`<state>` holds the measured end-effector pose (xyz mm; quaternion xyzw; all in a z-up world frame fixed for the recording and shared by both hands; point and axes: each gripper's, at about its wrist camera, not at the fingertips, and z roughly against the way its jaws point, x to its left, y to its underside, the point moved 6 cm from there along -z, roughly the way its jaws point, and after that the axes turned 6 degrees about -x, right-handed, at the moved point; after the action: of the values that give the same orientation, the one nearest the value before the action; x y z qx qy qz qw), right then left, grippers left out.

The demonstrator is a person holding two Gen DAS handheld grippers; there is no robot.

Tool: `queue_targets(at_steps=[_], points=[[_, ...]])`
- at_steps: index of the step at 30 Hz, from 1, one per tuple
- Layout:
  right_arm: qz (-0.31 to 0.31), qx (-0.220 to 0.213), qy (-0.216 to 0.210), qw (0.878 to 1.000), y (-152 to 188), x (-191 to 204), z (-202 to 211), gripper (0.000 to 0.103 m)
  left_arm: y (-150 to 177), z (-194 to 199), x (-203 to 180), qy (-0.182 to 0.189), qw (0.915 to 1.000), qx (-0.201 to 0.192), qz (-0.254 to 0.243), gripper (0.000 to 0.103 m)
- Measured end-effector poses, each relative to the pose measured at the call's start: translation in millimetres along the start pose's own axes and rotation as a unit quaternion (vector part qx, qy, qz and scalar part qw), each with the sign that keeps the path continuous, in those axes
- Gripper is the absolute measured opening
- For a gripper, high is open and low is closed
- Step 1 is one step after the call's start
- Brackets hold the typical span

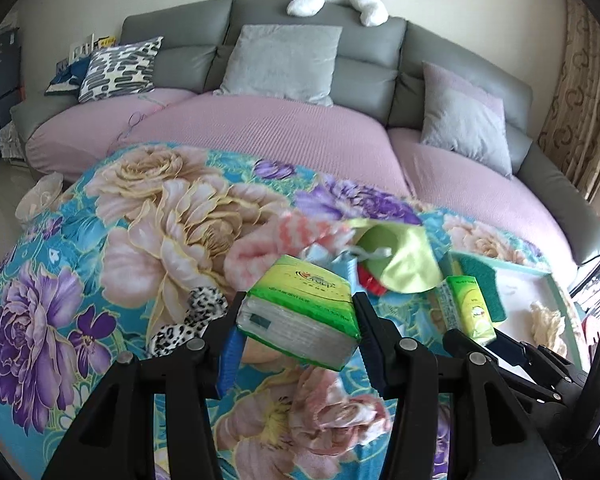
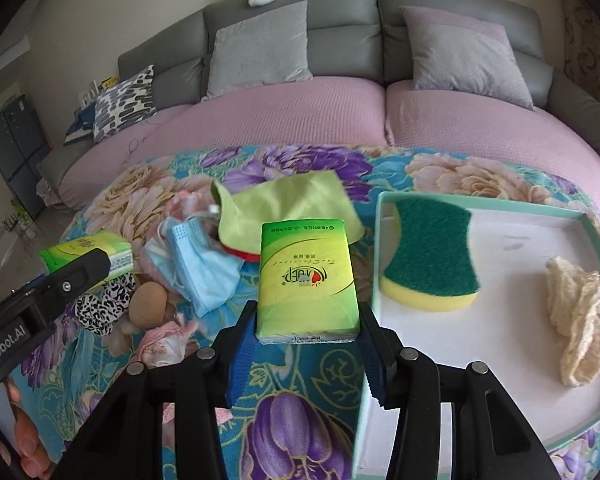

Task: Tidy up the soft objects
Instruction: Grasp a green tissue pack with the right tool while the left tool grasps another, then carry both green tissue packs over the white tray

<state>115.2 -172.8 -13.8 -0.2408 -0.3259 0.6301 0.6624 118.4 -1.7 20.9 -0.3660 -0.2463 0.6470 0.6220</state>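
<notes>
Right gripper (image 2: pixel 306 344) being clamped on upright tissue pack (image 2: pixel 309 280), long axis pointing away; tray (image 2: pixel 384 240) lying just right, nearer this hand. Left gripper (image 1: pixel 296 320) being clamped on second tissue pack (image 1: pixel 300 312), held above floral cloth (image 1: pixel 100 240).

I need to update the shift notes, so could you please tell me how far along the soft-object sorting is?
Done: a green-and-yellow sponge and a cream cloth lie in the white tray. In hand: the left gripper and right gripper each hold a green tissue pack. Left on the floral blanket: blue face masks, a lime cloth, a leopard-print piece and pink items.
</notes>
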Motion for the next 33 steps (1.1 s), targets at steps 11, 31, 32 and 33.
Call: queue_targets(at_steps=[11, 31, 32, 33], points=[[-0.069, 0.003, 0.079, 0.995, 9, -84, 28, 0.050, 3, 4, -79, 0.062, 0.9968, -0.006, -0.050, 0.053], [-0.159, 0.034, 0.153, 0.975, 46, -189, 42, 0.050, 59, -32, -207, 0.161, 0.9759, 0.053, -0.137, 0.053], [-0.161, 0.034, 0.157, 0.974, 47, -193, 42, 0.050, 62, -34, -209, 0.162, 0.9754, 0.054, -0.139, 0.053], [-0.163, 0.034, 0.162, 0.973, 47, -196, 43, 0.050, 63, -37, -212, 0.162, 0.9752, 0.056, -0.141, 0.053]])
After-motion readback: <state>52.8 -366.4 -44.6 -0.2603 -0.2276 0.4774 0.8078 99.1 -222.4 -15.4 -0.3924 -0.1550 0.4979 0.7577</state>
